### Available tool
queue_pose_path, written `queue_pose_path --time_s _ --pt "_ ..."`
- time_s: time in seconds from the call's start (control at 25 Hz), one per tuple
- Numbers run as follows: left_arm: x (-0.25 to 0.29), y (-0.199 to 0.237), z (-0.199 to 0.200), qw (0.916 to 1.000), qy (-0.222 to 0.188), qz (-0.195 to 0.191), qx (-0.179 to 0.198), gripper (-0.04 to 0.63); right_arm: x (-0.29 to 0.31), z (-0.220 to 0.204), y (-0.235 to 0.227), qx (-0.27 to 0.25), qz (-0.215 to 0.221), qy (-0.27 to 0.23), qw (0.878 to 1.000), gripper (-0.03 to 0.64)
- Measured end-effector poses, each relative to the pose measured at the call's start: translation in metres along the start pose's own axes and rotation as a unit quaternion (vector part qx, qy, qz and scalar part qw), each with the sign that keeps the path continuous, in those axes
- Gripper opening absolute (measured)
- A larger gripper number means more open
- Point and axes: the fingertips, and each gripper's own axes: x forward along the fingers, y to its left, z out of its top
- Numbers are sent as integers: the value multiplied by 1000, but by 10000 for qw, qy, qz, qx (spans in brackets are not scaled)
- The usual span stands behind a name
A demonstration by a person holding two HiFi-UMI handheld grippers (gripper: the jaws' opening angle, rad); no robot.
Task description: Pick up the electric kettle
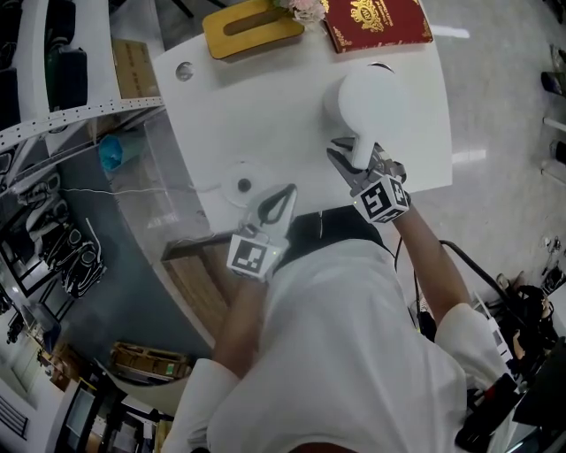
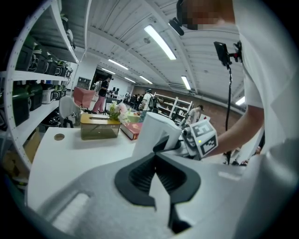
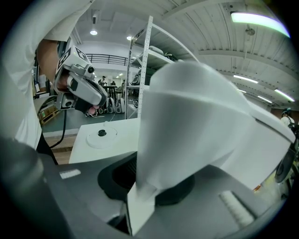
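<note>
right claw (image 1: 356,165) at the kettle (image 1: 370,99) — left claw (image 1: 281,200) near its base (image 1: 242,185).

A white surface (image 1: 265,106) stands on a pale, glossy floor (image 1: 504,177). Stocked shelving (image 2: 32,74) lines the left, and long strip lights (image 2: 160,42) cross the ribbed white ceiling (image 2: 117,28).

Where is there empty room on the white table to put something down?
The bare middle of the table, between the yellow box, the kettle and the round base. Crowded: the far edge with the red book, and around the right tool.
</note>
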Motion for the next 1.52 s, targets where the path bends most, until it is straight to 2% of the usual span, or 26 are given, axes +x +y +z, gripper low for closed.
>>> queue_pose_path --time_s 0.32,0.4,0.48,0.76,0.96,1.08,1.24,1.4,1.52 --pt "-27 1 -25 9999 43 116 -109 2 1 -1 -2 249 -106 -60 9996 86" --pt "-35 -1 -29 9999 25 142 -79 2 0 -4 -3 316 -148 2 9994 98" --pt "-44 -4 -31 9999 -7 164 -54 2 -3 -9 -1 385 -198 96 9990 147" --pt "-71 -9 -31 9995 -163 256 -52 2 -21 -15 2 484 -411 279 9976 153" --pt "-82 -10 -34 9993 -262 261 -42 2 -38 -20 3 541 -564 393 9962 150" --pt "-86 -16 -37 9993 -288 221 91 2 -50 -19 4 513 -633 452 9956 140" --pt "-92 -28 -25 9990 -397 201 100 2 -67 -14 4 475 -775 456 9948 124" --pt "-105 -37 -22 9992 -319 173 150 2 -86 7 9 489 -900 381 9940 105" --pt "-115 -42 -13 9990 -357 160 211 2 -103 29 15 863 -1011 159 9910 86"
